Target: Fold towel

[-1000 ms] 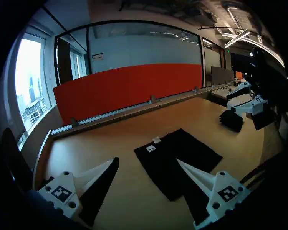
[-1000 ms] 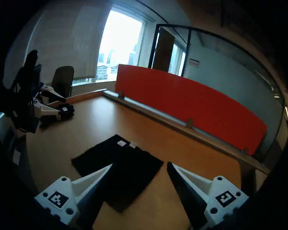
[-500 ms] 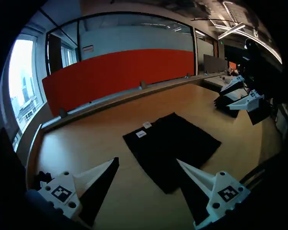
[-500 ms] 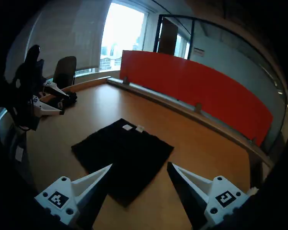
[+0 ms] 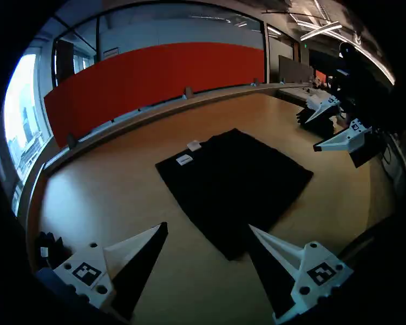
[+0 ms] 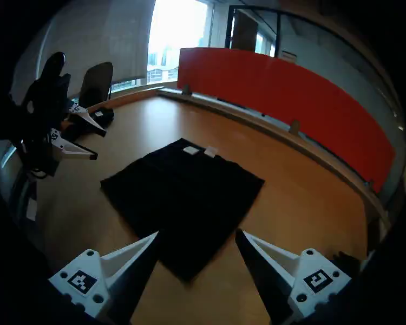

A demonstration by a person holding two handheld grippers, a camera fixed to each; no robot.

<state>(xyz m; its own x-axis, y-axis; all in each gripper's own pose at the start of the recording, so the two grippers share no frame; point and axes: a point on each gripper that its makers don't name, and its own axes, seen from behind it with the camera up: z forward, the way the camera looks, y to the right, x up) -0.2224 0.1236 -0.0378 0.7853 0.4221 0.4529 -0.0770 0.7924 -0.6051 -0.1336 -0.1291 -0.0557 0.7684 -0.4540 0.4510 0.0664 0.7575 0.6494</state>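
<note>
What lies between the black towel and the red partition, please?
That stretch is bare wooden tabletop from the black towel up to the grey rail at the foot of the red partition. The left gripper view shows this plainly.

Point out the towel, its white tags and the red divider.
towel [image 5: 238, 181], left gripper view, middle of the black cloth.
white tags [image 5: 184, 160], left gripper view, centre of the left tag.
red divider [image 6: 289, 92], right gripper view, middle of its panel.

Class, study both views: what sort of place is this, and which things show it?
Probably an office: a long wooden desk with a red divider panel along its far edge, an office chair by a large window, and a glass partition wall behind the panel.
</note>
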